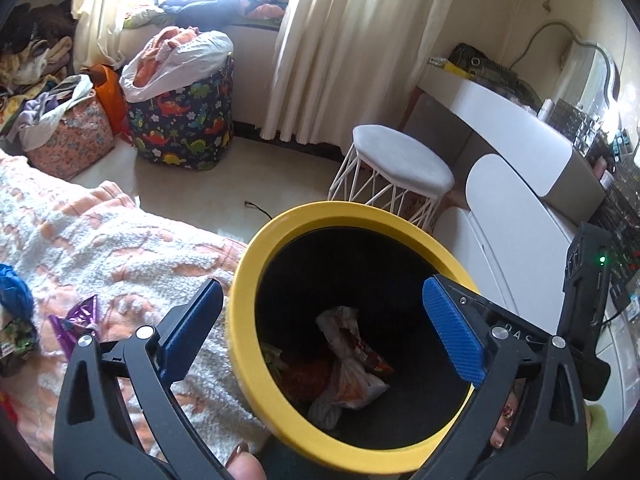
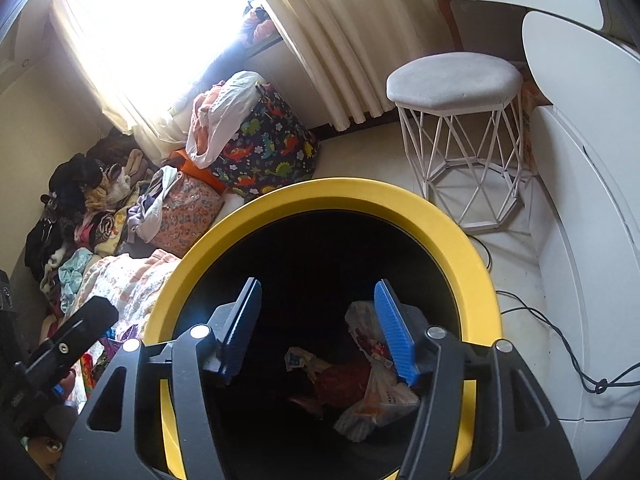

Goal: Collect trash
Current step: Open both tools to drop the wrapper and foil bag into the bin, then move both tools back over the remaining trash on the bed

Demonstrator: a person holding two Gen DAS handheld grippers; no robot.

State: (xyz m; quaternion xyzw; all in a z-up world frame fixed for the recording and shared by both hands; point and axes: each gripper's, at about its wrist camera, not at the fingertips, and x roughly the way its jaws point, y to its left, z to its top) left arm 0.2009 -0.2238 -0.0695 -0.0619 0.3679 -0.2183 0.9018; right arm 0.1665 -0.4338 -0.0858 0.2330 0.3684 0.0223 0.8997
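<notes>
A black bin with a yellow rim (image 1: 280, 220) stands beside the bed, also in the right wrist view (image 2: 320, 192). Crumpled wrappers and a plastic bag (image 1: 348, 368) lie at its bottom, also seen from the right wrist (image 2: 372, 384). My left gripper (image 1: 320, 328) is open and empty, its jaws spread across the bin's left rim. My right gripper (image 2: 316, 328) is open and empty above the bin's mouth. On the blanket, a purple wrapper (image 1: 78, 320), a blue scrap (image 1: 14, 288) and a green wrapper (image 1: 14, 344) lie at the left.
A white and peach blanket (image 1: 100, 240) covers the bed. A white wire stool (image 1: 396, 168) stands behind the bin. A dinosaur-print laundry bag (image 1: 184, 120) and a floral bag (image 1: 68, 132) sit by the curtain. A white desk (image 1: 520, 128) is at right. Cables (image 2: 560, 332) lie on the floor.
</notes>
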